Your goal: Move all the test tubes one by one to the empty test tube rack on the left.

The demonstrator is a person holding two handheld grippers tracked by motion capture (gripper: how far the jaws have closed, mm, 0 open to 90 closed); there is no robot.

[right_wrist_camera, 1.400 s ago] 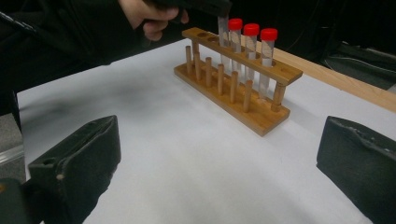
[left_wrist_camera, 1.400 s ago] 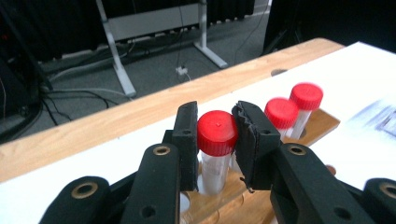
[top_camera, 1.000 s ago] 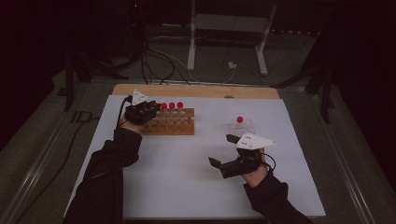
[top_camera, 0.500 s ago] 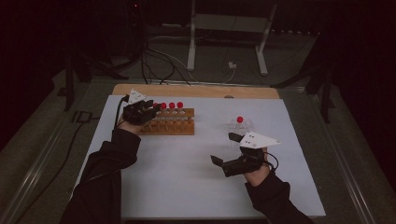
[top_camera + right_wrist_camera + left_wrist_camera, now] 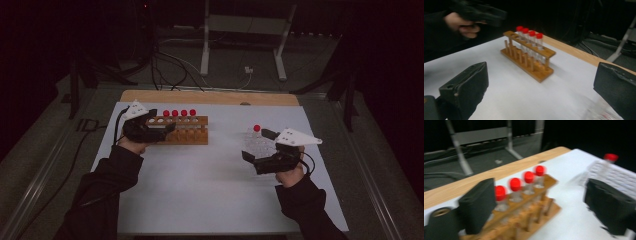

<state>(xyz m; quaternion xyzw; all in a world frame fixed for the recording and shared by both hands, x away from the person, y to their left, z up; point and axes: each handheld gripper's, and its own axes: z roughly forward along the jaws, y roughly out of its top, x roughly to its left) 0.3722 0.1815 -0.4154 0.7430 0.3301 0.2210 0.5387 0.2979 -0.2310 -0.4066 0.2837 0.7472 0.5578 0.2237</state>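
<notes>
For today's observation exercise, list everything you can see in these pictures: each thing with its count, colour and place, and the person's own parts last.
Test tube rack: one, brown wood, far left part of the sheet.
Capped tubes: four, clear with red caps, standing in the rack's back row.
Lone tube: one, red cap, upright in the clear holder.
Clear holder: one, see-through plastic, right part of the sheet, just ahead of the right gripper.
White sheet: one, covers the table.
Table edge: one, light wood, far side.
Metal stand: one, pale grey, on the floor beyond the table.
Left gripper: one, black, at the rack's left end, jaws just opened, nothing between them.
Right gripper: one, black, jaws open, empty.
Sleeves: two, dark, from the near edge.
</notes>
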